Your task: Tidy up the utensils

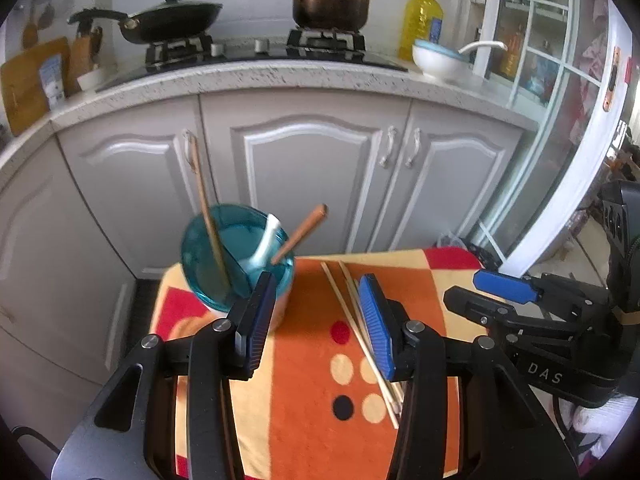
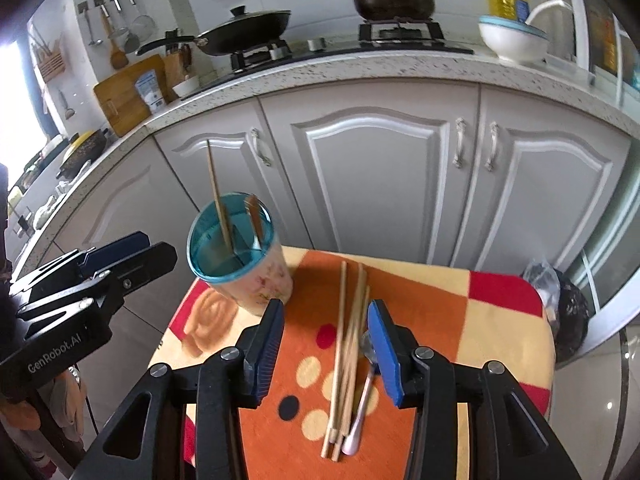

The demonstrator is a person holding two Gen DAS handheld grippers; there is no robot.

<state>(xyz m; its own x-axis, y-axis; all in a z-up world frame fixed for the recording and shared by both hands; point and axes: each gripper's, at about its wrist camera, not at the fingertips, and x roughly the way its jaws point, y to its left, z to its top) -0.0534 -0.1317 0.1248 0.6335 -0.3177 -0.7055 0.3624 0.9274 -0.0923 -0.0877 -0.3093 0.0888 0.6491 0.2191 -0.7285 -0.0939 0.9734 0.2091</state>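
- The right gripper [image 2: 326,350] hangs low over the chopsticks [image 2: 346,344] and a spoon [image 2: 362,408] on the cloth [image 2: 460,312], jaws apart and holding nothing, likely ready to grab.
- The left gripper [image 1: 320,324] is open wide and empty too.
- The cup [image 2: 240,256] stands far left, already holding some utensils upright.

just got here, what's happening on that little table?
A person with two handheld grippers is sorting utensils into the teal-rimmed holder, which already has a chopstick and spoons. Loose chopsticks and a spoon lie on the orange cloth. The left gripper and right gripper are open and empty.
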